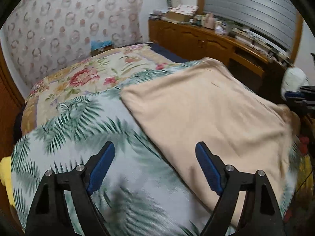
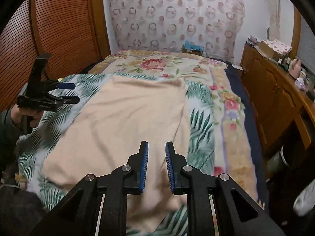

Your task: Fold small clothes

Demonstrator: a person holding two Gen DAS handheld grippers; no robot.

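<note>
A: Where is the beige cloth (image 2: 130,118)?
B: Spread flat on the bed (image 2: 200,106), over the palm-print cover, 12 o'clock from the right gripper (image 2: 156,147).
A: Fingers?
B: Right fingers (image 2: 144,165) slightly apart, gripping nothing. Left gripper (image 1: 155,147) wide apart, empty, cloth edge at its 2 o'clock.

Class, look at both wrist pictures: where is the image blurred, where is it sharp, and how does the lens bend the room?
Left wrist view: the palm-print bedcover smears with motion near the bottom, while the left gripper stays sharp; the cabinet curves. Right wrist view: the peach cloth is soft near its lower edges, the right gripper crisp; the slatted door bows, and dark corners ring the frame.
</note>
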